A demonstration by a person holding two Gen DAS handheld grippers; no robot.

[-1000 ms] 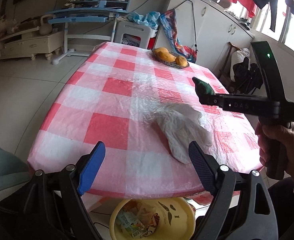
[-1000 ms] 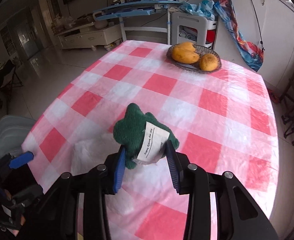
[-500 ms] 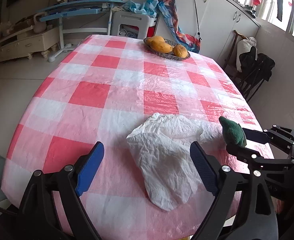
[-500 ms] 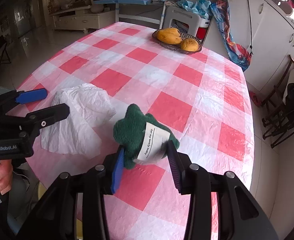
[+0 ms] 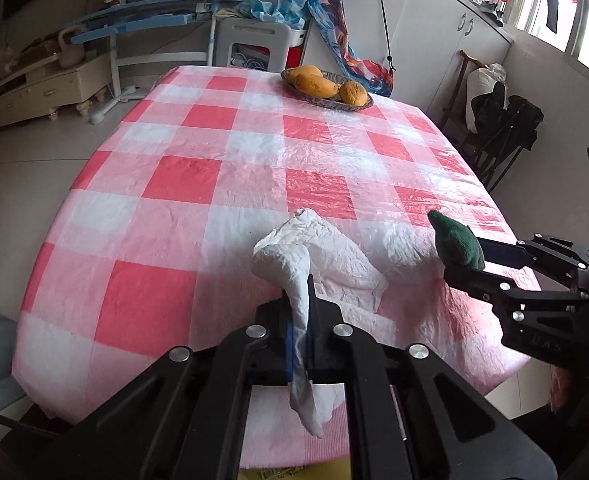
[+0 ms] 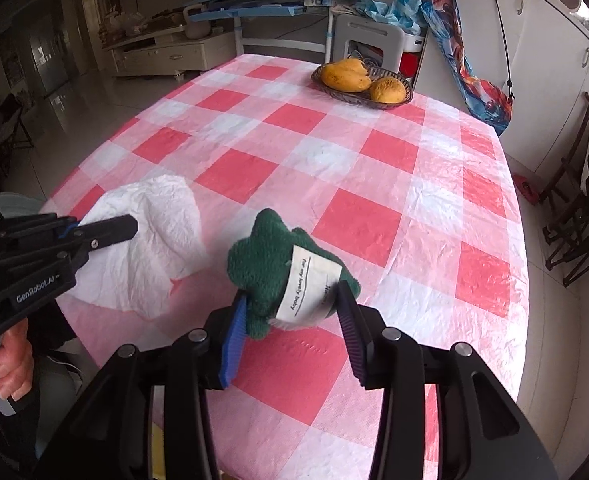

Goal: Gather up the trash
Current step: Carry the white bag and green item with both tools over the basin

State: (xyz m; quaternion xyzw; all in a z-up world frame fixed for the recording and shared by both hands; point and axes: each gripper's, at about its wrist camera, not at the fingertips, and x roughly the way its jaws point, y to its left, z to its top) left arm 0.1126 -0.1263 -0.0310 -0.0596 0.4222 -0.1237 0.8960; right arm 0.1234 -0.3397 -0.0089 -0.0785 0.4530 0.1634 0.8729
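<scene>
The left hand-held gripper (image 5: 301, 328), low in the frame, has just closed its jaws on the crumpled white tissue (image 5: 318, 256) near the table (image 5: 174, 176) edge — pinched for lifting. The right hand-held gripper (image 6: 290, 312) clamps a green plush toy (image 6: 278, 272) — jaws partly open around it.

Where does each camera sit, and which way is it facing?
Left wrist: on the left gripper, angled down across the checked table; shut on the white tissue; right gripper at right.
Right wrist: on the right gripper, same direction; holds the green plush; a hand at left.
Shared: tissue, plush, fruit basket.
</scene>
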